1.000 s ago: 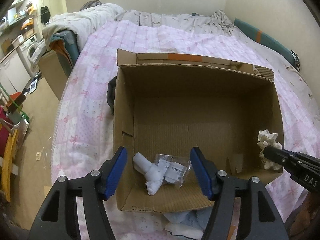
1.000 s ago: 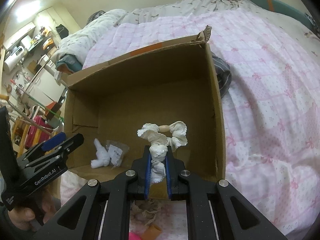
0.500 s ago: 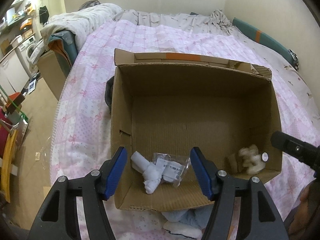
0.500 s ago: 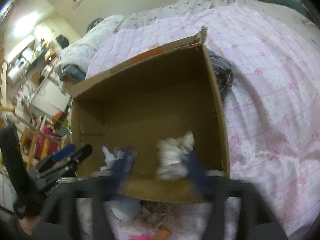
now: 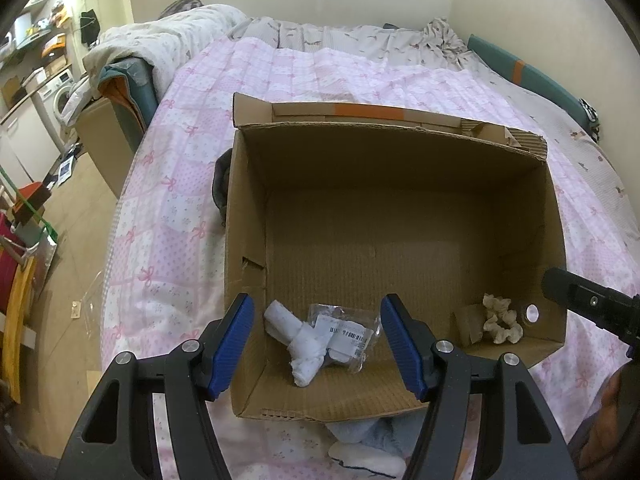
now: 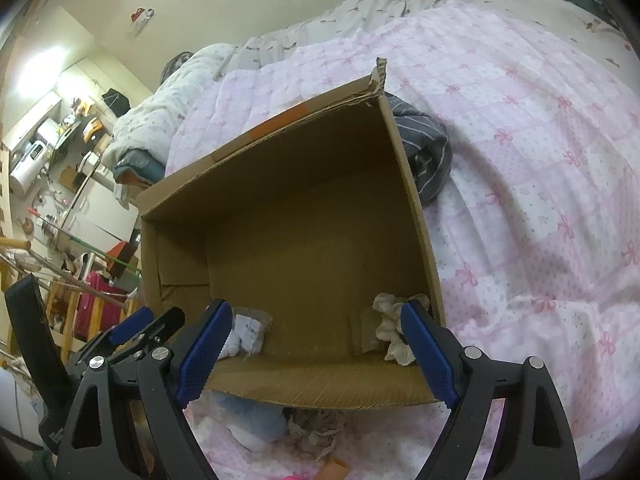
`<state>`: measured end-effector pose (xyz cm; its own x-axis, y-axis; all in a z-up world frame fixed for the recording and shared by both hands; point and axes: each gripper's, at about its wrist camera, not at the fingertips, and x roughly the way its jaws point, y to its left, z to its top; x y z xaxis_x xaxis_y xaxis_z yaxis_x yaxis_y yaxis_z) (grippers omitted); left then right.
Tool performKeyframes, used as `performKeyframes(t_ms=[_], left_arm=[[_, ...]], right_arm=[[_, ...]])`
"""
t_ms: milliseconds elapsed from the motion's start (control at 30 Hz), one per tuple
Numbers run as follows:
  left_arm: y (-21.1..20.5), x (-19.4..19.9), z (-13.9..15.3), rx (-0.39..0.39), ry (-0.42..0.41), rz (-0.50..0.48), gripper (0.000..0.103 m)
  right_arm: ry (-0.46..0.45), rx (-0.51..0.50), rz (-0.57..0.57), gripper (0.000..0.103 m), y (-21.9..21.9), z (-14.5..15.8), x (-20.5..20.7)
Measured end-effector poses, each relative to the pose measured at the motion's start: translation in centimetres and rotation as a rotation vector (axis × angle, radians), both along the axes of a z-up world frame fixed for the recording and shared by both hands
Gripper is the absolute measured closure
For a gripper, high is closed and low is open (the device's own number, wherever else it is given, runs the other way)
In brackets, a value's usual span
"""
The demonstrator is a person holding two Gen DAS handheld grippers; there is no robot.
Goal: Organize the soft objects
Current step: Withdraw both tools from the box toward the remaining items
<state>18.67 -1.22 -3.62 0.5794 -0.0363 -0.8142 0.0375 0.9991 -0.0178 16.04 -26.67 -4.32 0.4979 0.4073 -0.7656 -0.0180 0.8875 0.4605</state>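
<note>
An open cardboard box [image 5: 400, 184] [image 6: 280, 184] stands on the bed. Inside lie a rolled white sock [image 5: 298, 338], a clear plastic packet with a label [image 5: 344, 332] [image 6: 250, 328], and a cream lace scrunchie [image 5: 500, 320] [image 6: 392, 326] in the near right corner. My left gripper [image 5: 318, 346] is open and empty, over the box's near edge above the sock and packet. My right gripper [image 6: 316, 354] is open and empty, at the box's near edge, with the scrunchie just beyond its right finger.
A pink patterned quilt [image 5: 312, 76] covers the bed. A dark striped cloth [image 6: 428, 156] lies against the box's outer side. A light blue soft item [image 5: 360, 434] and lace fabric [image 6: 316, 432] lie in front of the box. Furniture and clutter [image 5: 28, 220] stand on the floor at left.
My right gripper opened and let go of the scrunchie, which dropped into the box's near right corner. The right gripper has drawn back a little. The left gripper stayed almost still.
</note>
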Motion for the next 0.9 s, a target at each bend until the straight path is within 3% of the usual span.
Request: performKeyframes(t_ms=[600, 900], left_arm=[[2.2, -3.1, 2.7, -0.003, -0.052, 0.034, 0.040], [3.9, -5.3, 2.6, 0.007, -0.013, 0.090, 0.040]], right_arm=[[-0.019, -0.022, 0.024, 0.011, 0.4, 1.3, -1.7], [-0.029, -0.067, -0.014, 0.011, -0.7, 2.4, -4.3]])
